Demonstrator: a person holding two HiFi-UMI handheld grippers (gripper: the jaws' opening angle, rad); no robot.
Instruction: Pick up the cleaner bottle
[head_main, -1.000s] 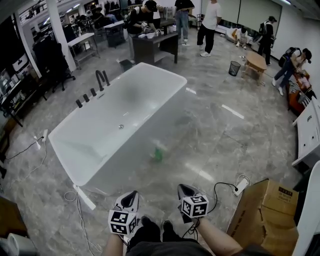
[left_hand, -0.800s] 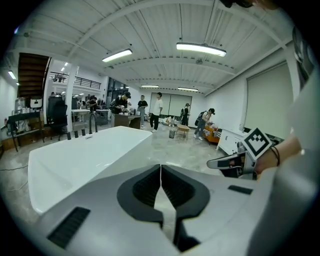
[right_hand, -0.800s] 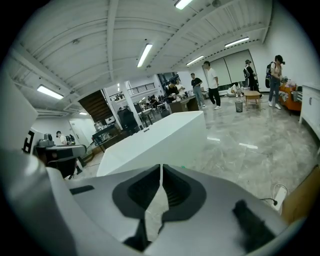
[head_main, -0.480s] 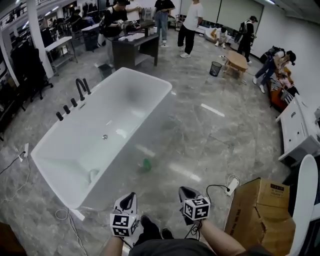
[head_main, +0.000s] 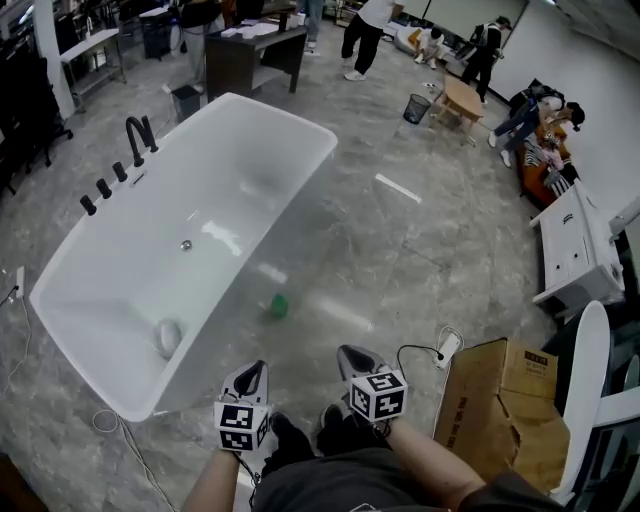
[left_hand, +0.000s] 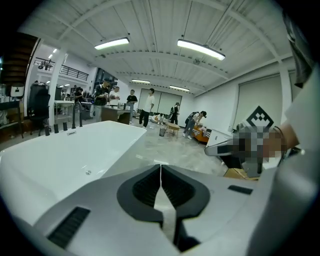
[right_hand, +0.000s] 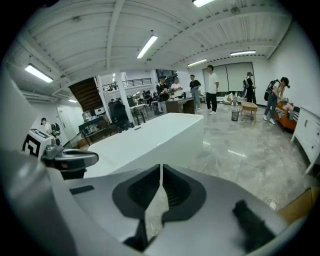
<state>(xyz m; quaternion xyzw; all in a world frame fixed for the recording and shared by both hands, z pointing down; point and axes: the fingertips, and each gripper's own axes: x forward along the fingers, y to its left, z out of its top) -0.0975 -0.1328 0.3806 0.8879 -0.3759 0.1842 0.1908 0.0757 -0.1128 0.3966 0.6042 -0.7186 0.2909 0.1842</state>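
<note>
Pressing together in a thin seam, the jaws of the left gripper (left_hand: 160, 167) hold nothing, and the right gripper (right_hand: 161, 169) is likewise closed and empty. Both sit low at the near edge of the scene, side by side, pointing toward a white bathtub (head_main: 230, 160) that runs from near left to far. The cleaner bottle (head_main: 278, 305), a small blurred green shape, appears to be at the foot of the tub's right outer wall, ahead of both grippers and apart from them. A pale round object (head_main: 168, 337) lies in the tub's near end. Black faucet fittings (head_main: 135, 140) stand on its far left rim. A cardboard box (head_main: 500, 400) sits at near right.
</note>
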